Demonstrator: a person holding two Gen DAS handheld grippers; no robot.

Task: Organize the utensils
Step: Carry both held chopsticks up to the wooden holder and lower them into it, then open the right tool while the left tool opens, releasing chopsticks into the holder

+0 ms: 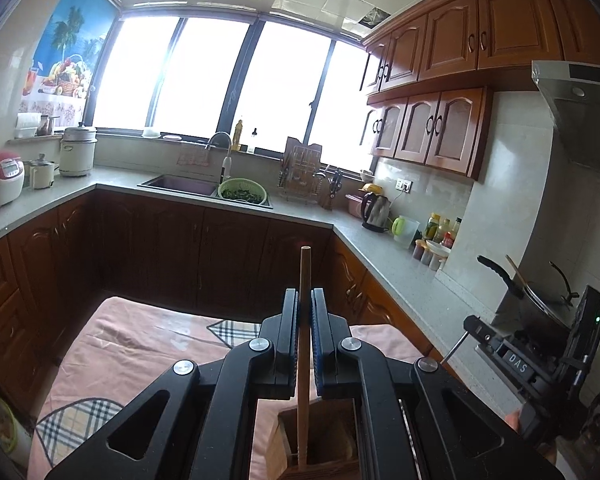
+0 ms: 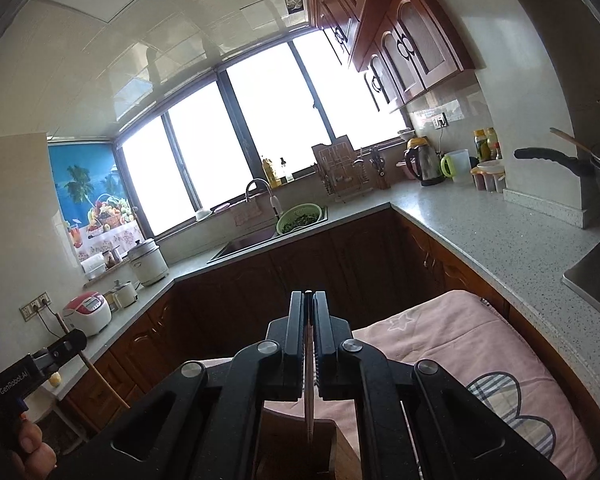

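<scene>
Left tongs [image 1: 304, 300] clamping wooden stick [image 1: 304, 276], wooden holder [image 1: 284, 440] below, pink cloth [image 1: 140, 344]

Blown-out window [image 1: 220, 76] backlight, fisheye-warped edges

Both my cams ride right behind my fingers [image 1: 305, 300], looking forward and a bit down across the kitchen. Left one's fairly level, right one's tilted. Both catch the window [image 1: 220, 76], sink [image 2: 244, 246], and pink cloth [image 2: 440, 340] up close below.
</scene>
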